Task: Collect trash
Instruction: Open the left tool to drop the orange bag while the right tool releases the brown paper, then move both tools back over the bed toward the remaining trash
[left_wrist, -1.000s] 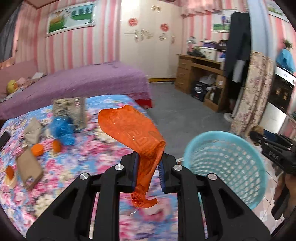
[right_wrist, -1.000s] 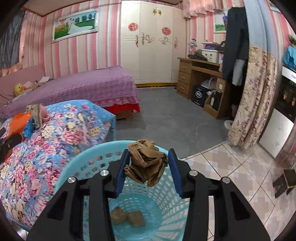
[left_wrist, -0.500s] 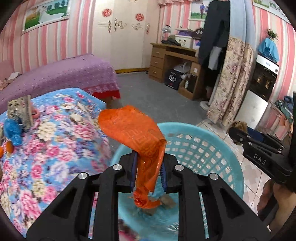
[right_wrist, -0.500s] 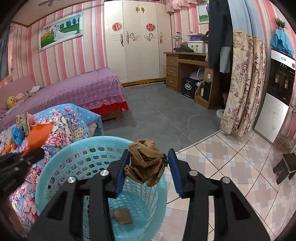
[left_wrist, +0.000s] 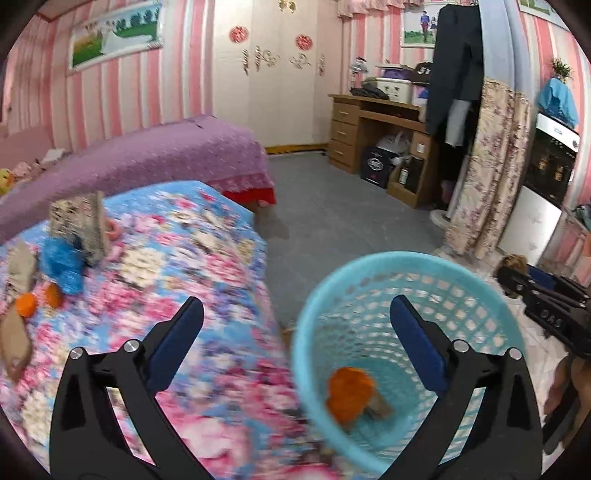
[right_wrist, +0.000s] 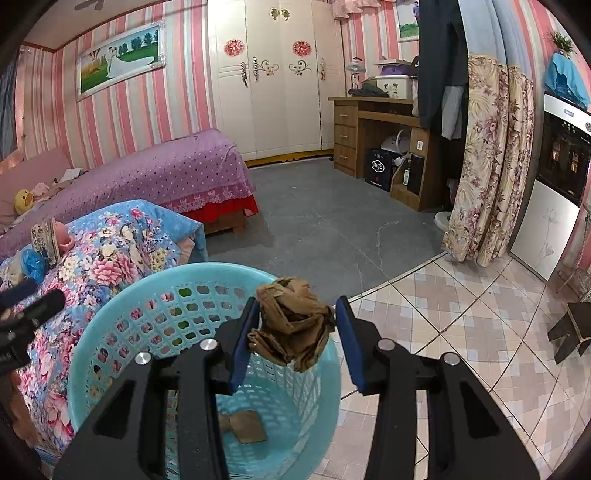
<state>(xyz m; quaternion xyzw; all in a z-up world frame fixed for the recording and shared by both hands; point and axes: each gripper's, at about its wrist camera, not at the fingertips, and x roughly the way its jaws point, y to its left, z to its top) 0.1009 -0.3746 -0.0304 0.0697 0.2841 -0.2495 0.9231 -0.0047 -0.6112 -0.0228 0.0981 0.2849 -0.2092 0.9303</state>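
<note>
My left hand-held gripper (left_wrist: 295, 317) jaws opening, nothing between them; orange wrapper (left_wrist: 349, 393) lies in the basket (left_wrist: 406, 258). Right hand-held gripper (right_wrist: 295, 325) half open, clamps brown paper wad (right_wrist: 291, 325) over the basket.

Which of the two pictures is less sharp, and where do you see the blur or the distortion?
Left wrist view: motion blur smears the floral bedspread and the orange wrapper in the blue basket; the left tool, jaws opening, stays sharp. Right wrist view: crisp throughout, the crumpled brown paper clear in the right tool. Both show fisheye bending and dark corners.
</note>
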